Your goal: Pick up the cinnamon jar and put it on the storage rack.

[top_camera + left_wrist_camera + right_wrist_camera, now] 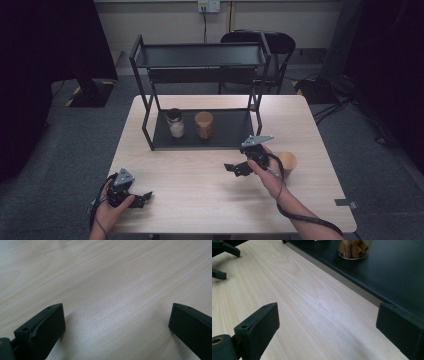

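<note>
A light wooden table is seen standing on a grey floor. A black metal shelf rack is set on the far half of the table, its bottom shelf resting just above the tabletop. Two jars are carried on that bottom shelf: a dark-lidded jar at the left and a wooden-lidded jar just beside it. A wooden-topped container is placed directly on the table, right of the rack's front corner. The rack's top shelf is seen bare.
</note>
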{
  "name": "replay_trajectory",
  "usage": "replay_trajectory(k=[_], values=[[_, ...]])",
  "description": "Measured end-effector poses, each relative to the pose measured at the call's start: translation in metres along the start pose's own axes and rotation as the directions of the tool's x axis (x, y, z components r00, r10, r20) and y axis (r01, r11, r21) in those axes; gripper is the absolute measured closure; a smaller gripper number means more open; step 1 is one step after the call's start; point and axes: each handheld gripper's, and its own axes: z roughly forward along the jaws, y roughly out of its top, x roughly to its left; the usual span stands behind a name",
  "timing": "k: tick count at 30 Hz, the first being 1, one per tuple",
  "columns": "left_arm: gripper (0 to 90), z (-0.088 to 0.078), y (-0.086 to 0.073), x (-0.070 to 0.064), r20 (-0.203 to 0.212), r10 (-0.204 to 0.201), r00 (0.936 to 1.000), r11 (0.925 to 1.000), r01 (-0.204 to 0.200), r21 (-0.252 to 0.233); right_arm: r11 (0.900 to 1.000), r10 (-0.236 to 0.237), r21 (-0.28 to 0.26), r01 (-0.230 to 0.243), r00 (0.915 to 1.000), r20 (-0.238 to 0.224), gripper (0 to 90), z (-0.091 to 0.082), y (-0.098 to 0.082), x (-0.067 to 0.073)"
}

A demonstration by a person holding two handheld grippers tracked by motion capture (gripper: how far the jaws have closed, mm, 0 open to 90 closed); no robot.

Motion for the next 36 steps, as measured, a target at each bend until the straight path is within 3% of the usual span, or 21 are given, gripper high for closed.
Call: replay_trajectory(k=[36], values=[[0.2,0.0,0.0,0.0,0.0,0.0,1.0,1.0,0.0,0.0,1.0,0.013,0.006,-0.013,0.9997,-0.022,3.5,-0.031,-0.041,-0.003]])
